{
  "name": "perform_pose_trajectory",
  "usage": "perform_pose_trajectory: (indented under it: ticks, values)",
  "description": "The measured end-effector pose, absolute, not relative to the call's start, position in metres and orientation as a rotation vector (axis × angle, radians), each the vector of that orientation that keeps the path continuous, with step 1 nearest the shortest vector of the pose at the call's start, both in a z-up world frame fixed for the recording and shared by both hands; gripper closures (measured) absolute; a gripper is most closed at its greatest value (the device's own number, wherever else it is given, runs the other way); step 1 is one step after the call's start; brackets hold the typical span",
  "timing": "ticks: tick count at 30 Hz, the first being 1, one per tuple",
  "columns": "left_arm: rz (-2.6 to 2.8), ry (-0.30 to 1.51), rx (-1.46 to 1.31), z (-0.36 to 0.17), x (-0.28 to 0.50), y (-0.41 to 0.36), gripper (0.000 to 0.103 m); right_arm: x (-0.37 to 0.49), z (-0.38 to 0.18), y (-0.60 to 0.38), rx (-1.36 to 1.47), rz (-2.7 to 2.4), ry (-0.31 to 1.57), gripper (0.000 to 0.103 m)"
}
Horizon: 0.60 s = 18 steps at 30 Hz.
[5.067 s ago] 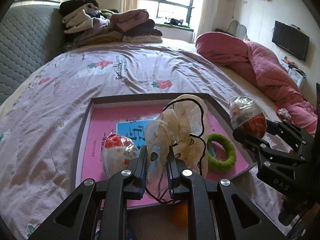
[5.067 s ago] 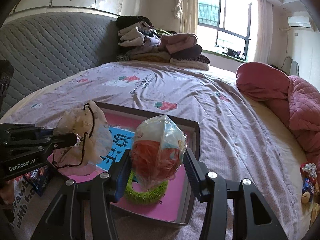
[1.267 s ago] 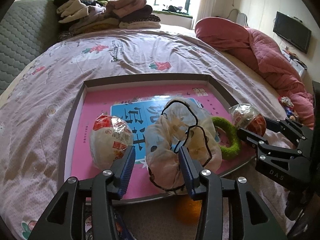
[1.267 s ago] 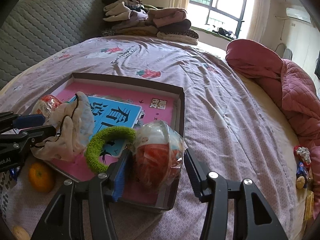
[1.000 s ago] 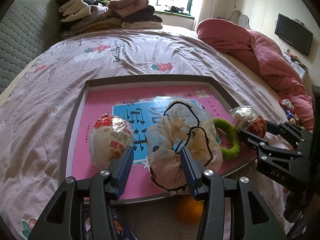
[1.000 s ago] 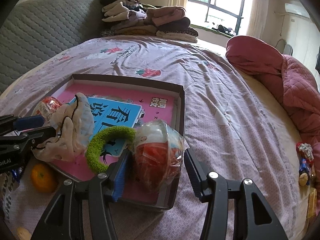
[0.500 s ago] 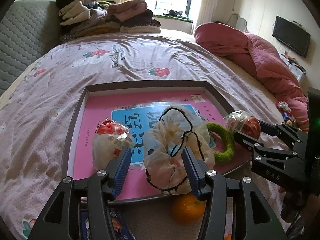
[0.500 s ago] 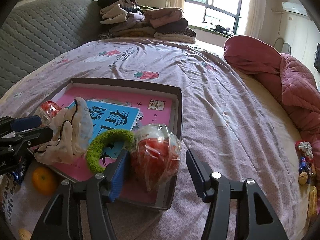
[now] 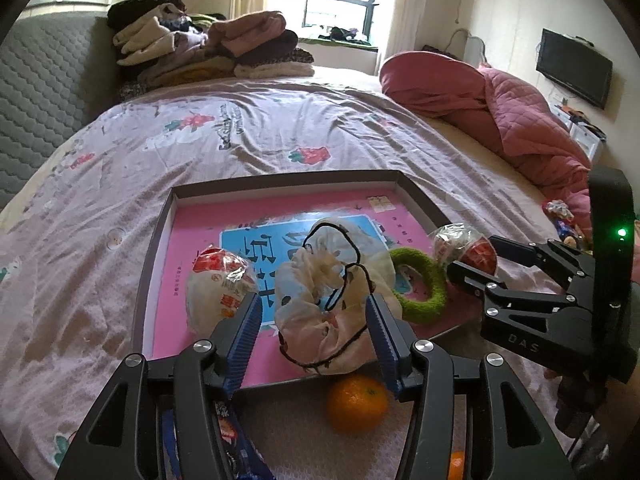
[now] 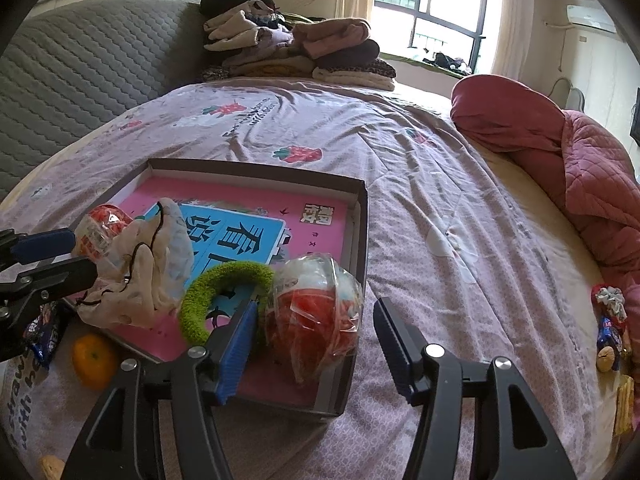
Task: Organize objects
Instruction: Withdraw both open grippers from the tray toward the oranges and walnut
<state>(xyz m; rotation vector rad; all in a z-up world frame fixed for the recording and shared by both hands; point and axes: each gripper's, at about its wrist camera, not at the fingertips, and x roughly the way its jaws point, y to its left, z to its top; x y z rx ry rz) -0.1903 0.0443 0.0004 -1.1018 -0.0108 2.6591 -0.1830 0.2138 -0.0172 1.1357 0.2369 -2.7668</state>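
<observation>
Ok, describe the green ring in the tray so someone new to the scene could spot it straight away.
On the bed sits a shallow dark-rimmed tray with a pink and blue printed floor. Near its front edge lies the green ring, between a crumpled cream bag with black cord and a clear-wrapped red and white ball. It is the only fuzzy thing there, an open green loop.

In the tray (image 9: 156,236): snack bag (image 9: 218,290) left, cloth pouch (image 9: 332,300) middle, ring (image 9: 420,284) right; orange (image 9: 357,402) before it.
</observation>
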Motion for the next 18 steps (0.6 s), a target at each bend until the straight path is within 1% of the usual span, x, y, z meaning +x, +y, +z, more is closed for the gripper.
perform_pose_trajectory:
  ticks: [15, 17, 18]
  values:
    - [2.689, -0.006, -1.085, 0.009, -0.18, 0.04, 0.046, -0.178, -0.002, 0.22, 1.06, -2.812, 0.186, 0.044]
    - [2.691, -0.014, -1.082, 0.01, -0.179, 0.04, 0.041, -0.177, 0.0, 0.22, 1.043, -2.818, 0.178, 0.044]
    - [2.694, -0.016, -1.078, 0.011, -0.178, 0.039, 0.041, -0.176, 0.001, 0.22, 1.036, -2.819, 0.174, 0.043]
